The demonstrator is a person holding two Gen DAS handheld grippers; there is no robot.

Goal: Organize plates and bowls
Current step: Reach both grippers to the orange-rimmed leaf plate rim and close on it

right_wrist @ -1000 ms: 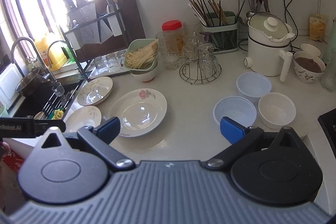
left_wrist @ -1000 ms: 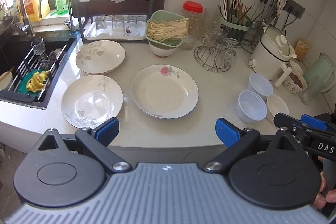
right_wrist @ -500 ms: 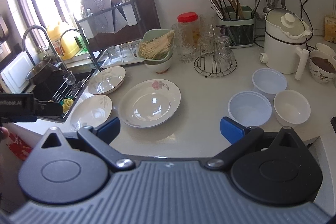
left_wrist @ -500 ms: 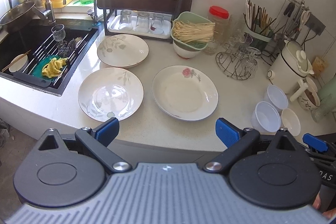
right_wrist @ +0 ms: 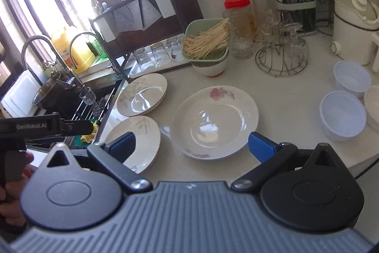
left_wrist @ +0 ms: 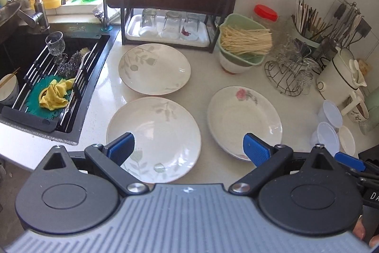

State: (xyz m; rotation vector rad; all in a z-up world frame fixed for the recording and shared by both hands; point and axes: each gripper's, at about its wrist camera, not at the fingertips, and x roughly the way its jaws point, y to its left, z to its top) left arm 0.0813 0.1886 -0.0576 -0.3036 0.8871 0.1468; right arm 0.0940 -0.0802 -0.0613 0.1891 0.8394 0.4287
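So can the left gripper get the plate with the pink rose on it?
Probably yes. The left gripper is open and holds nothing, and the rose plate lies bare on the counter just ahead to its right, with nothing stacked on it or in between.

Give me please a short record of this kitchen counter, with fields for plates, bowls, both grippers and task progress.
plates: three, laid singly on the counter: rose plate, near leaf plate, far leaf plate
bowls: two translucent plastic bowls, one white bowl, grouped at the right
left gripper: jaws open, empty, above the near leaf plate
right gripper: jaws open, empty, facing the rose plate
progress: nothing stacked yet
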